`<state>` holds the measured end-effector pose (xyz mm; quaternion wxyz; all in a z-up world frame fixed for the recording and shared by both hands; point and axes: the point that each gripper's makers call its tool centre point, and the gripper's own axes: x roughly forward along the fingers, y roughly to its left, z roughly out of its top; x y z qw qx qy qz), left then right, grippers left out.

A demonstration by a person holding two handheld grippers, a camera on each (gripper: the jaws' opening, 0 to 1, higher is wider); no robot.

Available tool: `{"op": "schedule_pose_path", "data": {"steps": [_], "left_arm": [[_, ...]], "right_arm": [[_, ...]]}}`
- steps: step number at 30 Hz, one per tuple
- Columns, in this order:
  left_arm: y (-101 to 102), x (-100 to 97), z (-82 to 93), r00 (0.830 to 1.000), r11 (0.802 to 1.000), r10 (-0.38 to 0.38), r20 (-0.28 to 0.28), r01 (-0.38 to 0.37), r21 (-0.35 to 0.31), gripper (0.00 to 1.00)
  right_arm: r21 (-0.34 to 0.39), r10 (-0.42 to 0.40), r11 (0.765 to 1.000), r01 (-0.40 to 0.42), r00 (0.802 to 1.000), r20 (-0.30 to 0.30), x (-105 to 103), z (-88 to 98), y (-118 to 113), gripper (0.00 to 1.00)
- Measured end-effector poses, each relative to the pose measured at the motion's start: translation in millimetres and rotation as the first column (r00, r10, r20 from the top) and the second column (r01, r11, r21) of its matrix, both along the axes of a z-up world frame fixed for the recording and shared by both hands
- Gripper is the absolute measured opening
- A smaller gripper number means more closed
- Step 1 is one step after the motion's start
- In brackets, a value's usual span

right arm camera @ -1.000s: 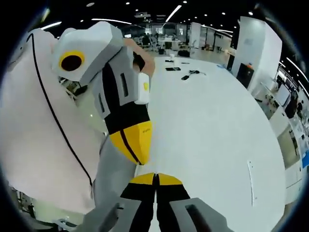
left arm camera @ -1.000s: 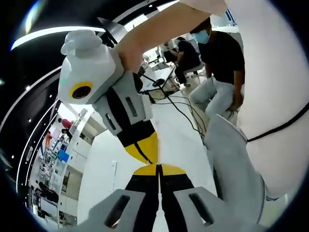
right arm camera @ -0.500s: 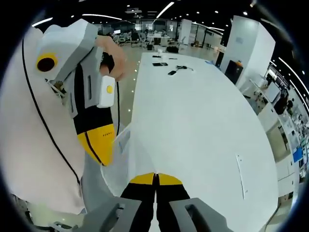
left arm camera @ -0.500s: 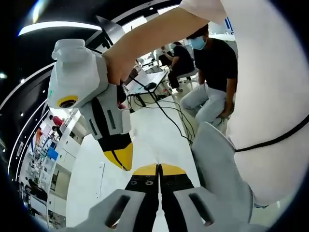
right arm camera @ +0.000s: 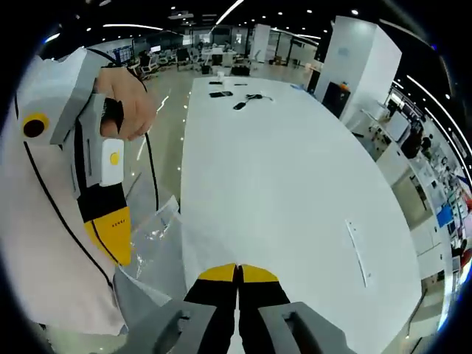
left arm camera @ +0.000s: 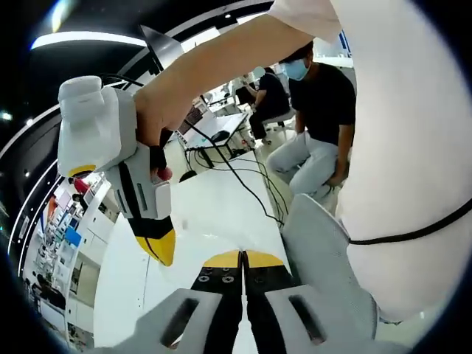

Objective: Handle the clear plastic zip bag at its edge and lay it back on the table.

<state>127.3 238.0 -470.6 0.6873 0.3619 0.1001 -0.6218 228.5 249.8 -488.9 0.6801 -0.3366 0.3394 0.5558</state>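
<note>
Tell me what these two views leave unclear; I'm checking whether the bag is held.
- Bag, right gripper view: its lower part is hidden behind the right claw, so its extent is unclear.
- Left claw, right gripper view: its tips overlap the bag, so the hold is hidden.
- Right claw's tip, left gripper view: too small to show whether it pinches anything.
- Items on the far table: too small to name.

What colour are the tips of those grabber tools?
Yellow, on black jaws; clearest on the left gripper in the right gripper view.
</note>
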Motion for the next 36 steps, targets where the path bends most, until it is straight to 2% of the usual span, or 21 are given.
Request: {"op": "schedule_pose_path", "data": {"steps": [12,17,26,36], "left_arm": [[-2,-3.1,-4.9,1.0,1.0,0.005,-0.002,-0.005,0.006,0.0],[2,-0.7,-9.2,0.999,1.0,0.029,-0.022,-0.029,0.001,0.0],[16,14.5,-10.4,0.996,0.995,0.092,-0.02,-0.093,-0.022,0.0],[27,29.4,-4.5,0.985,0.984,0.169,-0.027,-0.17,-0.059,0.0]], "right_arm": [[0.002,-0.073,0.997,0.073,0.997,0.021,7,0.1,-7,0.0],[0.014,-0.102,0.995,0.101,0.994,0.043,12,2.5,-9,0.0],[-0.02,-0.052,0.998,0.056,0.987,0.151,7,10.7,-4,0.0],[-0.029,-0.008,0.999,0.014,0.978,0.209,0,18.0,2,0.0]]}}
